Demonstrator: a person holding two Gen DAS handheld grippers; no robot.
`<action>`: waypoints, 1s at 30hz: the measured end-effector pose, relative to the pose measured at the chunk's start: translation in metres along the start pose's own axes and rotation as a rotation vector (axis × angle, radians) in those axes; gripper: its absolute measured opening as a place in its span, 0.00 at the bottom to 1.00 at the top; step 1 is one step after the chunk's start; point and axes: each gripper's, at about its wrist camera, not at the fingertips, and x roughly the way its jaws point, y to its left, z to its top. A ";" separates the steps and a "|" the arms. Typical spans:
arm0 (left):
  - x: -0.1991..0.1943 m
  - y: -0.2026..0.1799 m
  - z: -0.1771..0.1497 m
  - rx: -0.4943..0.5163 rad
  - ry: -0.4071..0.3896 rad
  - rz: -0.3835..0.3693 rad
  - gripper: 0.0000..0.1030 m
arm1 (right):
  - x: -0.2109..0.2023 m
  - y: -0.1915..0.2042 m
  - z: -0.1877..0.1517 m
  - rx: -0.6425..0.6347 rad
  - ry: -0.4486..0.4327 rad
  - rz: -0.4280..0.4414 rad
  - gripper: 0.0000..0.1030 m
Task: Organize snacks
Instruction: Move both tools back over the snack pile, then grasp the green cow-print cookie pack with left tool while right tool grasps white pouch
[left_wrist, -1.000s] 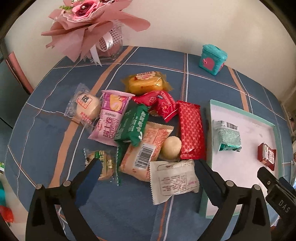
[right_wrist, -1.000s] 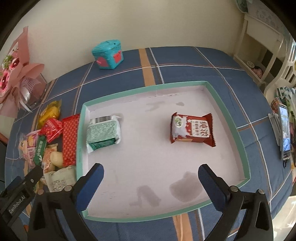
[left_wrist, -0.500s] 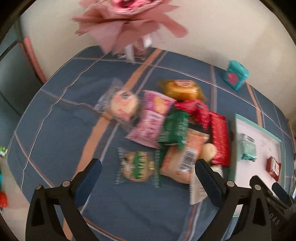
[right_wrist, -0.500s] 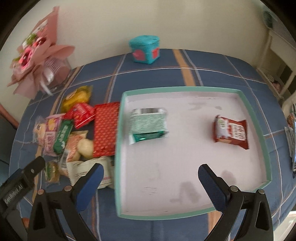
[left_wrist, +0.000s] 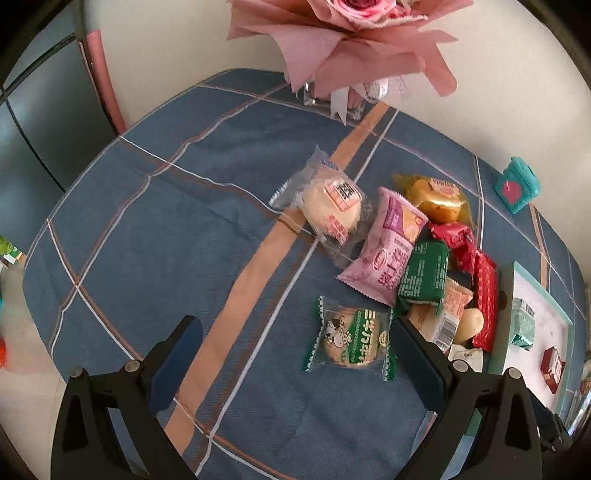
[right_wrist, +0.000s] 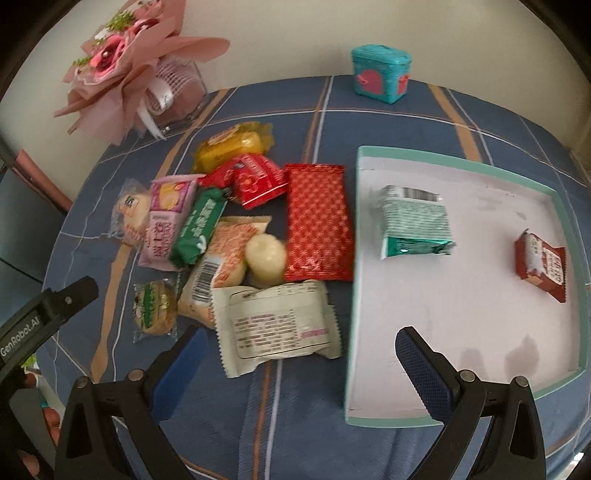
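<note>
Blue checked tablecloth (right_wrist: 369, 122) holds a snack pile (right_wrist: 229, 236) beside the tray (right_wrist: 461, 158). Both the left gripper (left_wrist: 295, 350) and right gripper (right_wrist: 295, 354) hover with jaws wide and empty; next, the right likely closes on the white packet (right_wrist: 277, 328).

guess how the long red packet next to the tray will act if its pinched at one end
The long red packet lies flat and thin, so it probably droops rather than staying rigid. Its glossy wrapper may slip in the fingers. It looks light, likely sliding if pushed.
</note>
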 end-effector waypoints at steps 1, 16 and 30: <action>0.003 -0.002 0.000 0.009 0.009 0.000 0.98 | 0.001 0.002 0.000 -0.003 0.001 0.009 1.00; 0.048 -0.015 -0.008 0.003 0.151 -0.020 0.98 | 0.024 0.021 0.004 -0.029 0.047 0.129 0.99; 0.071 -0.028 -0.006 0.006 0.212 -0.042 0.98 | 0.035 0.019 0.006 -0.030 0.055 0.098 0.89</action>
